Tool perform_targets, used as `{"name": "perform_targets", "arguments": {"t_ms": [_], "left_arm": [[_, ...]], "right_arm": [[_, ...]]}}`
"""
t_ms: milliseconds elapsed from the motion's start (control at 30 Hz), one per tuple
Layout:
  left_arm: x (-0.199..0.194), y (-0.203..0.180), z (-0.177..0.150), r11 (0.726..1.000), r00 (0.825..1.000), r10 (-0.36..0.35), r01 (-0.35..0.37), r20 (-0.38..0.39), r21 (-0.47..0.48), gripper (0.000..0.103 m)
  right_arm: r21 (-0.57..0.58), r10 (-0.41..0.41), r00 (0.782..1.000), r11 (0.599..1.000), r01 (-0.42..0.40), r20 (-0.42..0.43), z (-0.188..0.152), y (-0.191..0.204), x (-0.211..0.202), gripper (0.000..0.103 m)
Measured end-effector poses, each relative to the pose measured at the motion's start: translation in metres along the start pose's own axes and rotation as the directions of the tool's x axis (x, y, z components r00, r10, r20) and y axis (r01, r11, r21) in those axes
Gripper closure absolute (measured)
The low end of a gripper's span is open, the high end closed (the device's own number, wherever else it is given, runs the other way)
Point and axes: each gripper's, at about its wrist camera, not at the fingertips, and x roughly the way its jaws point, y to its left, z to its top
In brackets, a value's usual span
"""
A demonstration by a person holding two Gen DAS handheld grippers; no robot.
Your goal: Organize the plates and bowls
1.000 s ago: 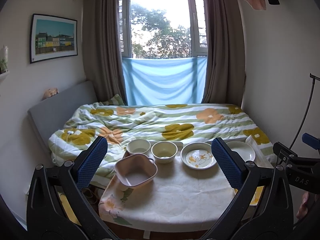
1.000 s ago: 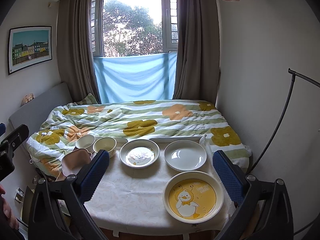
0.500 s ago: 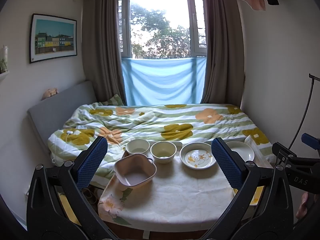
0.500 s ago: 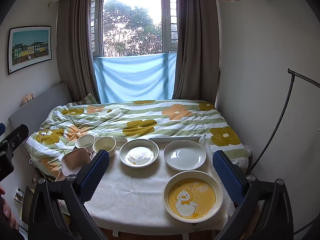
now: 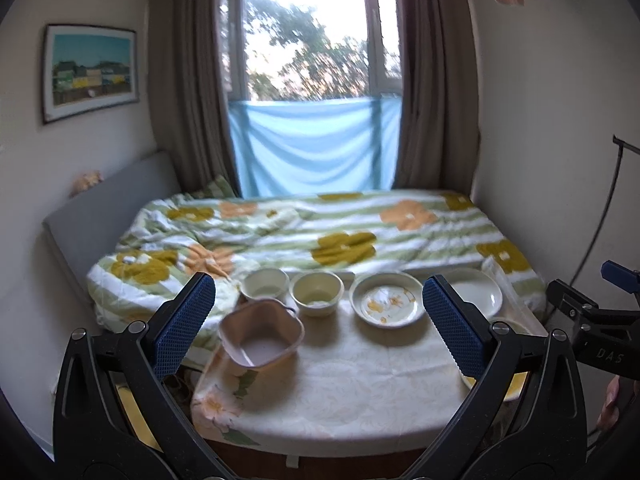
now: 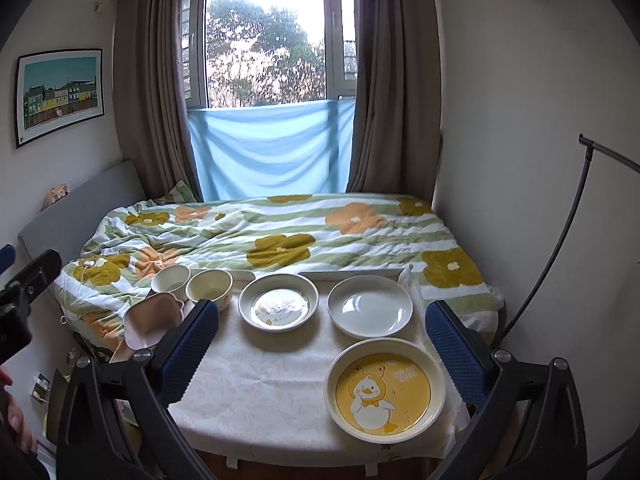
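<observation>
Both hand-held grippers (image 5: 319, 320) (image 6: 322, 340): black frames, blue textured pads (image 5: 185, 320), silver screws.

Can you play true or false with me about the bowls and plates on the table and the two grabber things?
1. The duck plate is nearest the right gripper. True.
2. The left gripper is holding the pink bowl. False: it is open and empty.
3. Two round bowls, the white bowl and the cream bowl, sit side by side. True.
4. The plain white plate is stacked on the duck plate. False: it lies separately behind it.
</observation>
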Motion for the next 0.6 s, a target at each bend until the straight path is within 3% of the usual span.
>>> {"name": "perform_targets", "arguments": {"t_ms": [167, 267, 400, 500, 600], "left_arm": [[0.039, -0.022, -0.013, 0.994, 0.989, -0.097, 0.102, -0.112, 0.043, 0.000], [0.068, -0.047, -0.031, 0.984, 0.964, -0.164, 0.174, -0.207, 0.031, 0.000], [0.113, -0.093, -0.067, 0.959, 0.896, -0.264, 0.282, -0.356, -0.001, 0.000], [0.152, -0.134, -0.097, 0.951, 0.846, -0.283, 0.308, -0.452, -0.020, 0.000], [0.189, -0.169, -0.128, 0.943, 0.791, -0.309, 0.327, -0.528, -0.062, 0.002]], "right_arm": [[0.045, -0.018, 0.996, 0.999, 0.022, -0.091, -0.019, -0.032, 0.018, 0.000], [0.080, 0.004, 0.986, 0.997, 0.010, -0.169, -0.040, -0.062, 0.037, 0.000], [0.102, 0.059, 0.961, 0.994, -0.033, -0.269, -0.065, -0.106, 0.070, 0.000], [0.130, 0.128, 0.937, 0.987, -0.090, -0.326, -0.083, -0.138, 0.094, 0.001], [0.156, 0.209, 0.901, 0.975, -0.160, -0.379, -0.105, -0.167, 0.123, 0.008]]}}
